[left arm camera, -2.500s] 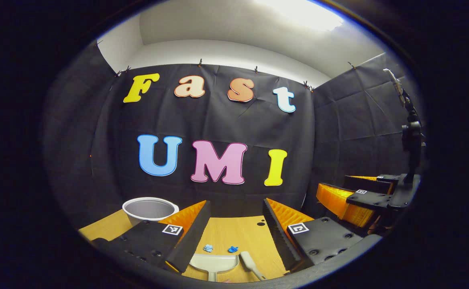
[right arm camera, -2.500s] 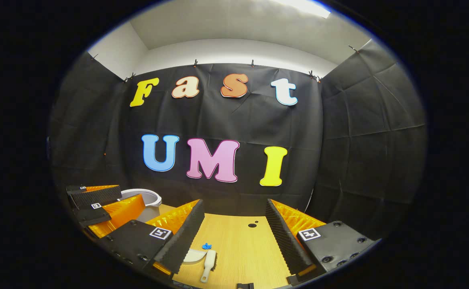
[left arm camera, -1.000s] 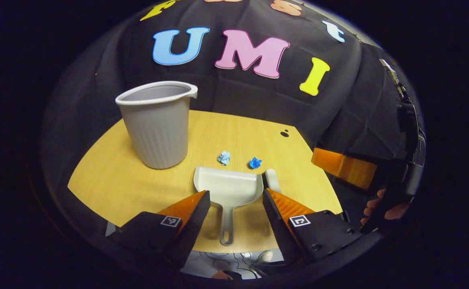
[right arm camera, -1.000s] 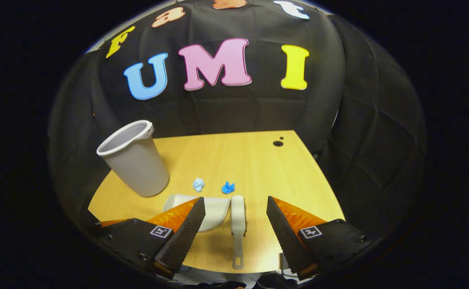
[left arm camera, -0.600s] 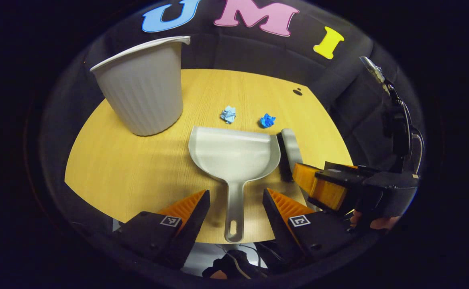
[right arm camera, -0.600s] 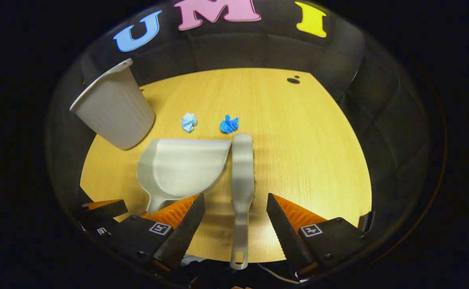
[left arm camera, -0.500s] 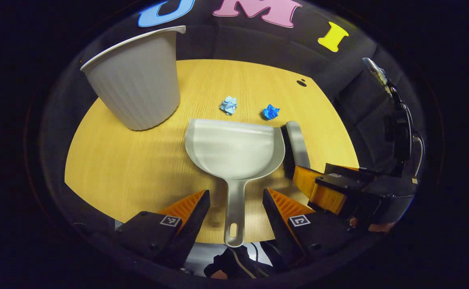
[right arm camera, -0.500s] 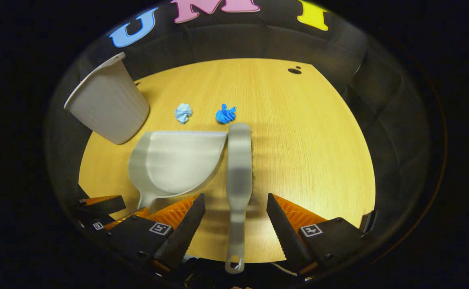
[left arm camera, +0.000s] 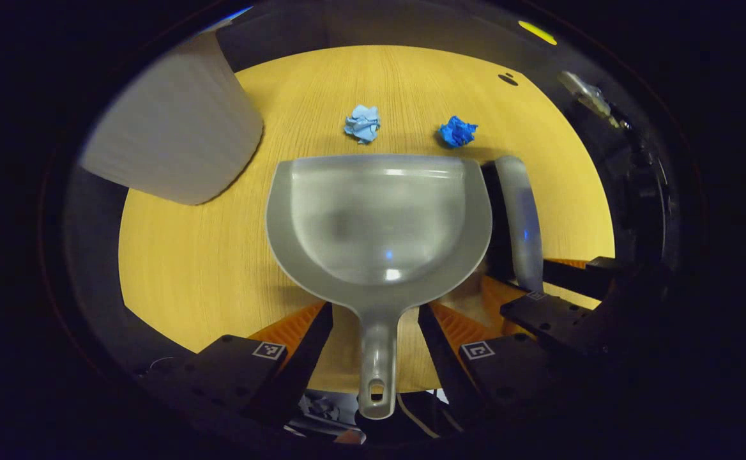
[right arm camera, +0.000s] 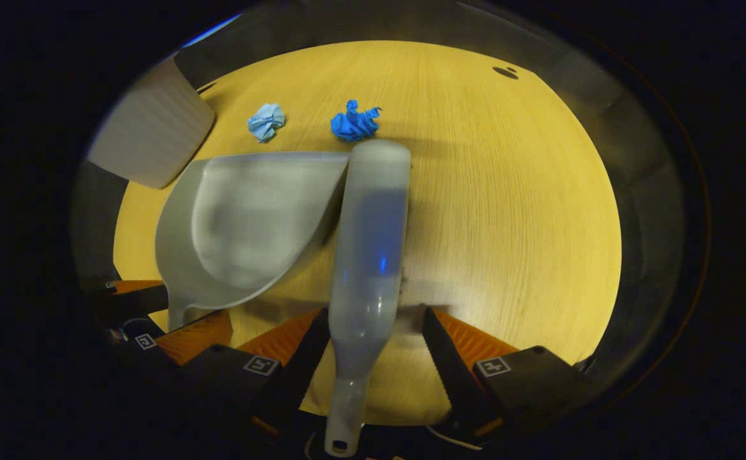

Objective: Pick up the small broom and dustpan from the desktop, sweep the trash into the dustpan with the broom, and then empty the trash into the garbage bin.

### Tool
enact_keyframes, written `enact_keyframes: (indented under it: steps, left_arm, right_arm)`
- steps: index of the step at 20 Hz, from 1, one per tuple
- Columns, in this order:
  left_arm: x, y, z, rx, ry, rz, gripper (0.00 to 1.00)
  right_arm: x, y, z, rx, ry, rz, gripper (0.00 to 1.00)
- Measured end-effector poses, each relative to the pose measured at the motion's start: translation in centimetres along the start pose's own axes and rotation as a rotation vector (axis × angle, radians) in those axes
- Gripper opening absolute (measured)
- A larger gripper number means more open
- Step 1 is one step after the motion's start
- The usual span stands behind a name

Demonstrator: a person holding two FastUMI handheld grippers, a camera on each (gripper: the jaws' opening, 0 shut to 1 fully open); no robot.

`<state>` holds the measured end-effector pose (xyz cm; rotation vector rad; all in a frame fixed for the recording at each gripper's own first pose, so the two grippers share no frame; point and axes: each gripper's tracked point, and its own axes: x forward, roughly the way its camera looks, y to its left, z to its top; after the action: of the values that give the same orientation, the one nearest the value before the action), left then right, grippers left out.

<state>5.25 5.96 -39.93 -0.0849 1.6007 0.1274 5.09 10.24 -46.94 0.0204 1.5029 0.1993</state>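
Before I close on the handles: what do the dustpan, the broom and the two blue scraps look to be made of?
Dustpan: probably moulded plastic, grey, semi-gloss; small light glints show in its bowl. Broom: its grey back looks like the same smooth plastic, with a faint sheen; dark bristles edge it. Scraps: crumpled, creased and matte, most likely paper or tissue, one pale blue, one deep blue.

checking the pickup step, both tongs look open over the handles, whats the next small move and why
Probably close both tongs now. The left tongs straddle the dustpan handle with gaps either side, and the right tongs likewise flank the broom handle. Both tools lie flat on the desk, ungripped, and the two paper scraps wait just past the dustpan's lip.
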Motion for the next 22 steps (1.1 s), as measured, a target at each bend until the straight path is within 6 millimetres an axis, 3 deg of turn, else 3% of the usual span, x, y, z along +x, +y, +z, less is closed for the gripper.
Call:
enact_keyframes:
  steps: [6, 10, 12, 13, 14, 15, 17, 18, 20, 21, 22]
  left_arm:
    - [3.1, 0.7, 0.8, -0.066, 0.102, -0.029, 0.82]
    - [3.3, 1.4, 1.2, -0.013, 0.110, -0.021, 0.80]
    - [3.1, 1.7, 1.6, 0.016, 0.132, -0.022, 0.73]
    - [3.3, 1.7, 1.6, 0.005, 0.136, -0.024, 0.65]
    - [3.2, 1.5, 1.7, -0.011, 0.131, -0.020, 0.59]
    - [3.3, 1.4, 1.5, -0.010, 0.133, -0.026, 0.43]
    - [3.2, 1.5, 1.5, 0.044, 0.126, -0.032, 0.31]
    - [3.3, 1.5, 1.4, 0.068, 0.128, -0.036, 0.31]
    - [3.3, 1.7, 1.3, 0.127, 0.125, -0.035, 0.30]
    - [3.3, 1.7, 1.3, 0.129, 0.114, -0.030, 0.31]
    - [3.4, 1.6, 1.4, 0.118, 0.104, -0.026, 0.31]
  right_arm:
    - [0.9, 0.0, 0.8, 0.049, 0.045, -0.046, 0.92]
    - [0.9, 0.3, 0.8, 0.083, 0.076, -0.063, 0.92]
    - [0.9, 0.4, 0.9, 0.088, 0.082, -0.062, 0.90]
    - [1.1, 0.4, 0.7, 0.098, 0.085, -0.060, 0.86]
    - [0.6, 0.4, 1.0, 0.102, 0.087, -0.060, 0.80]
    - [0.8, 0.4, 0.8, 0.092, 0.084, -0.056, 0.70]
    - [0.9, 0.5, 0.8, 0.050, 0.075, -0.050, 0.54]
    - [0.8, 0.5, 0.9, 0.032, 0.074, -0.046, 0.46]
    - [0.9, 0.3, 0.9, 0.051, 0.074, -0.047, 0.52]
    - [0.9, 0.4, 0.9, 0.051, 0.075, -0.043, 0.49]
    - [0.8, 0.4, 0.9, 0.041, 0.083, -0.036, 0.52]
